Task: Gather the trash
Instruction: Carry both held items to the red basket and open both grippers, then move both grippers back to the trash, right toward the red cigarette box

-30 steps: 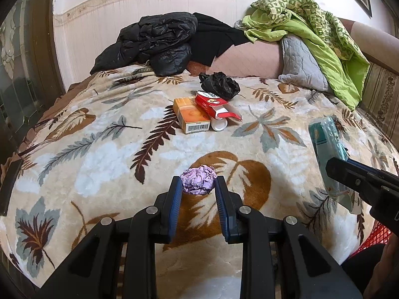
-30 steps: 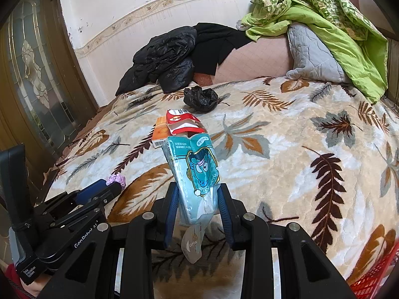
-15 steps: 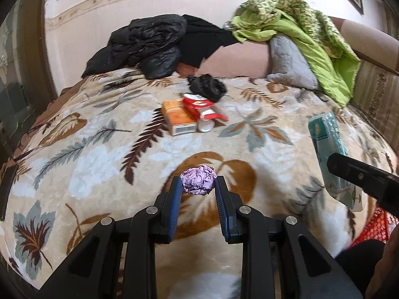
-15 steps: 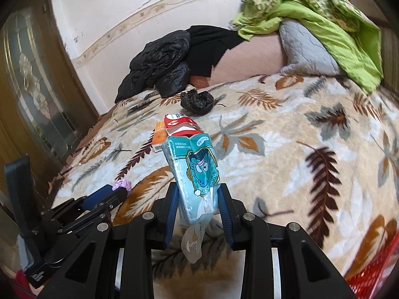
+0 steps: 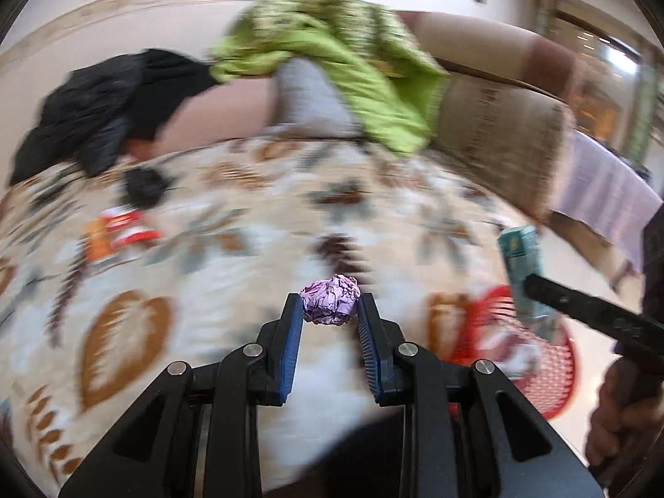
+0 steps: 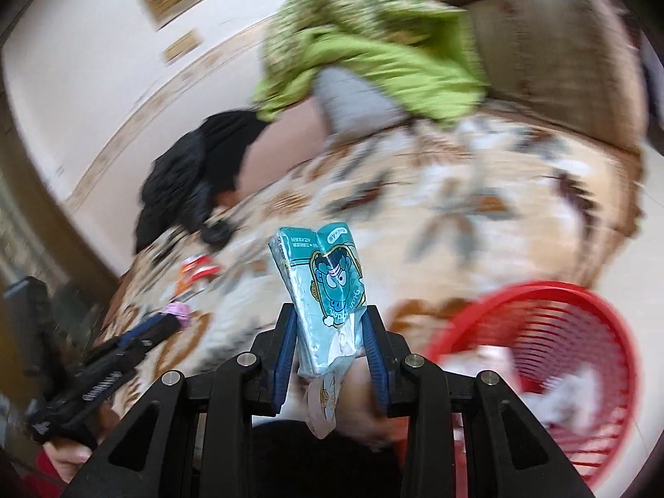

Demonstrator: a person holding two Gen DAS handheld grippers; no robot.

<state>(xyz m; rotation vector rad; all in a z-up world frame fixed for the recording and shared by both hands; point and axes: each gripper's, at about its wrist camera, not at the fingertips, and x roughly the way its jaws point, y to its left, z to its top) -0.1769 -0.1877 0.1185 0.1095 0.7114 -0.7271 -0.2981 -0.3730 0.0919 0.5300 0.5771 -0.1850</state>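
Note:
My left gripper (image 5: 328,305) is shut on a crumpled purple foil ball (image 5: 330,299) and holds it in the air above the bed. My right gripper (image 6: 330,313) is shut on a teal snack packet (image 6: 321,280), upright between the pads; the packet also shows in the left wrist view (image 5: 523,261). A red mesh basket (image 6: 581,332) with some white trash in it stands on the floor to the right, also in the left wrist view (image 5: 552,365). Both views are motion-blurred.
An orange box (image 5: 96,240), a red packet (image 5: 130,224) and a black bag (image 5: 145,184) lie on the leaf-patterned blanket (image 5: 232,257). Black jackets (image 5: 99,99), a green quilt (image 5: 344,58) and a grey pillow (image 5: 309,95) are piled at the back.
Both grippers have swung quickly to the right with their trash still held. The red basket has come into full view and the boxes on the bed have slid to the left.

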